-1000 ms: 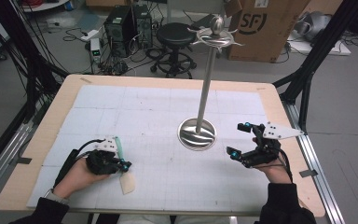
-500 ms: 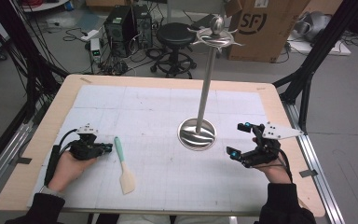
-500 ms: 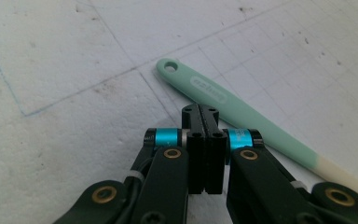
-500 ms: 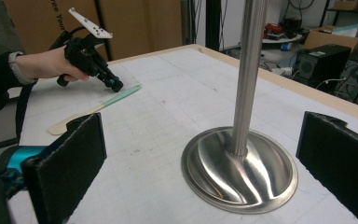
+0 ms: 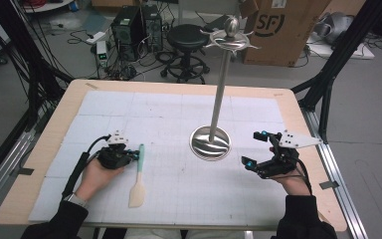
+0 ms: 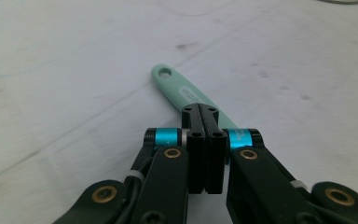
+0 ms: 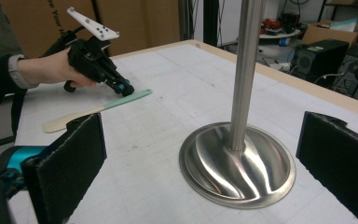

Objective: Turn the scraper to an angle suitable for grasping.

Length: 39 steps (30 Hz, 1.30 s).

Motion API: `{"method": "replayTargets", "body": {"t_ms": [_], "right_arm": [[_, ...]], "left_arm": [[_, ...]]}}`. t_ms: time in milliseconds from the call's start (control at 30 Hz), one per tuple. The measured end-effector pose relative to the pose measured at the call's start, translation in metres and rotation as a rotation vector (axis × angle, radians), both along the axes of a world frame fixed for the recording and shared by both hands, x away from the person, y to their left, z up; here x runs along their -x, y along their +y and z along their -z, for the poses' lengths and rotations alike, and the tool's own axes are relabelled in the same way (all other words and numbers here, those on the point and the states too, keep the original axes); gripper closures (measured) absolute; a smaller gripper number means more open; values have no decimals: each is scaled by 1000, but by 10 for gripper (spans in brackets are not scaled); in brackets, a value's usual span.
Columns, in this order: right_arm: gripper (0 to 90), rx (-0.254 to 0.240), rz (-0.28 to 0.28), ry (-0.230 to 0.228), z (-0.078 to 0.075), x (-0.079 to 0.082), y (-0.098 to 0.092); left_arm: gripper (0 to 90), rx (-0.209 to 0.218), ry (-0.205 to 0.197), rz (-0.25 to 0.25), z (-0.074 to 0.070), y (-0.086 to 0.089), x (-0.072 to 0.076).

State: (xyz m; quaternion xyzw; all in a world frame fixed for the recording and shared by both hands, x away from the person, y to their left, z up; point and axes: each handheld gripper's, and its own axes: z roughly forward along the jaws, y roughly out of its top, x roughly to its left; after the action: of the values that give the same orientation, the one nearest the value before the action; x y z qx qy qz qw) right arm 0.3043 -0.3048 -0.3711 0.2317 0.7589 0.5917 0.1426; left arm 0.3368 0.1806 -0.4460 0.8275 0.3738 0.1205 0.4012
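Observation:
A spatula [image 5: 139,172] with a mint-green handle and a cream blade lies flat on the white mat at the front left. My left gripper [image 5: 131,156] is shut, its tips right at the handle's left side. In the left gripper view the two jaws are pressed together [image 6: 199,110] with nothing between them, and the spatula's handle [image 6: 173,84] runs out from under them. My right gripper [image 5: 253,149] stands open at the right, facing the round base of a tall steel stand [image 5: 210,143]. The right gripper view has that stand [image 7: 237,158] between the wide-open jaws [image 7: 200,140], and the spatula [image 7: 98,109] and left gripper [image 7: 123,88] beyond.
The stand's pole rises to a hooked top [image 5: 231,36] above the table's middle. The white gridded mat [image 5: 179,114] covers most of the wooden table [image 5: 49,134]. A stool [image 5: 188,37], computers and a cardboard box [image 5: 278,30] stand on the floor behind.
The left gripper drew back to the left from the spatula, then came right again to its handle. The spatula stays flat on the mat. The right gripper has not moved.

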Motion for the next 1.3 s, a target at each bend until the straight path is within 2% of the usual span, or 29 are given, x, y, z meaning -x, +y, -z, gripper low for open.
{"method": "replayTargets", "body": {"t_ms": [333, 400, 467, 567, 633, 733, 833, 867, 933, 1033, 1133, 1300], "right_arm": [[5, 1, -5, 4, 0, 0, 1], [5, 1, -1, 0, 0, 0, 0], [5, 2, -2, 2, 0, 0, 0], [5, 11, -2, 6, 2, -1, 1], [5, 13, -6, 11, 2, -1, 2], [5, 13, -7, 7, 2, -1, 1], [5, 6, -6, 4, 1, 0, 1], [5, 6, -8, 3, 1, 0, 1], [5, 11, -12, 7, 1, 0, 2], [5, 13, -13, 6, 2, 0, 2], [5, 7, -14, 5, 1, 0, 2], [5, 1, -9, 3, 1, 0, 0]], "left_arm": [[897, -16, 3, 168, -1, -45, 15], [897, -43, -13, 192, -3, -54, 19], [898, -41, -3, 227, -3, -61, 22], [898, -62, -18, 257, -4, -71, 29], [897, -56, -12, 294, -4, -77, 33], [898, -73, -31, 359, -4, -88, 44], [898, -108, -58, 411, -6, -96, 53], [898, -105, -57, 427, -6, -99, 55], [898, -115, -72, 436, -6, -102, 58], [897, -101, -53, 437, -6, -100, 55], [897, -104, -69, 430, -8, -98, 54], [897, -65, -82, 416, -17, -88, 53]]}}
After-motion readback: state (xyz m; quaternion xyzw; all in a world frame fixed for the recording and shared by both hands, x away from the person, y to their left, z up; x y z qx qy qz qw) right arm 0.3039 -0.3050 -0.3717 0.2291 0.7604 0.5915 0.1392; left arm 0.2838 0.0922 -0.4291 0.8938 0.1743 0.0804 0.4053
